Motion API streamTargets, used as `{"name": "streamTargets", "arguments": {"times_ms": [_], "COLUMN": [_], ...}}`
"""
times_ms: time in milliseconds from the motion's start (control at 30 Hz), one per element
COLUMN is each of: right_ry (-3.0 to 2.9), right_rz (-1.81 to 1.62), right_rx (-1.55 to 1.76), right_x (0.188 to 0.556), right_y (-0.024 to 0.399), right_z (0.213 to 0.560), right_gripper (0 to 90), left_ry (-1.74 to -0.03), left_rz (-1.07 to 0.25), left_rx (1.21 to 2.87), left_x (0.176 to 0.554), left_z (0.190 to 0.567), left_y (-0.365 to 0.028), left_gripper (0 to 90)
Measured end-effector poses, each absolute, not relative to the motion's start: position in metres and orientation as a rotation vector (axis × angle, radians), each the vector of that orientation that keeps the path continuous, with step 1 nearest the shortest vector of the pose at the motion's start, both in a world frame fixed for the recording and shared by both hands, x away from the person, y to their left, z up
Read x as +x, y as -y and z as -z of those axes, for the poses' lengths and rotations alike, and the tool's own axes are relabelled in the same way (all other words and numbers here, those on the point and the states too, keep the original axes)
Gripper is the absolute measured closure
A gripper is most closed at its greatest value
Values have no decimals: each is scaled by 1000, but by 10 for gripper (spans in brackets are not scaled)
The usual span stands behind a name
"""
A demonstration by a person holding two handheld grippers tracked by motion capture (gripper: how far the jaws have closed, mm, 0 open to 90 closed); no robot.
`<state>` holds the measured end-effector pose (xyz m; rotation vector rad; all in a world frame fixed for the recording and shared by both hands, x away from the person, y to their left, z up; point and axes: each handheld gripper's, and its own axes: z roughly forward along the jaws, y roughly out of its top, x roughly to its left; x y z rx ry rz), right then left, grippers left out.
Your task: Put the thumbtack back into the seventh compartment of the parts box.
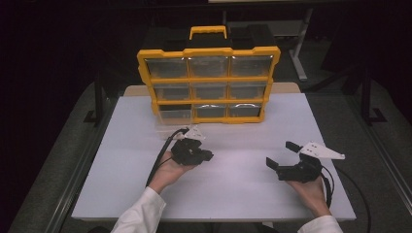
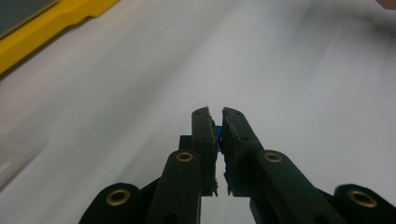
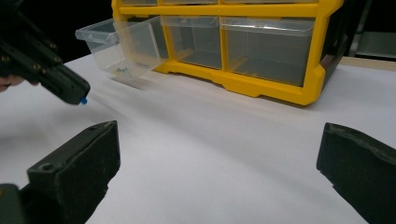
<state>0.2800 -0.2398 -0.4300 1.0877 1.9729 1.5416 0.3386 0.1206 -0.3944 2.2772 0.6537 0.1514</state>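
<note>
A tiny blue part sits pinched in the closed left tongs above the worktop, near the pulled-out clear drawer of the yellow organizer. Release should probably wait until squarely over it. Right tongs idle wide open, empty.

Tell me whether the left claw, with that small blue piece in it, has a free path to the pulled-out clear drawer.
Probably yes: the left claw pinches the blue piece, and bare table lies between it and the open-topped drawer.

Yellow organiser with clear drawers, black tool pinching a blue piece, white table
</note>
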Motion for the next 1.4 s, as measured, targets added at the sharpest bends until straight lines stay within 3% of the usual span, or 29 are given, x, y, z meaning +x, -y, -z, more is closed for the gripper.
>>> {"name": "streamTargets", "arguments": {"times_ms": [1400], "right_ry": [-1964], "right_rz": [-1538], "right_rx": [1095], "right_x": [280], "right_y": [242], "right_z": [430], "right_gripper": [0], "left_ry": [-872], "left_rz": [-395], "left_rx": [2127], "left_x": [394], "left_z": [328], "left_y": [-193], "left_gripper": [841]}}
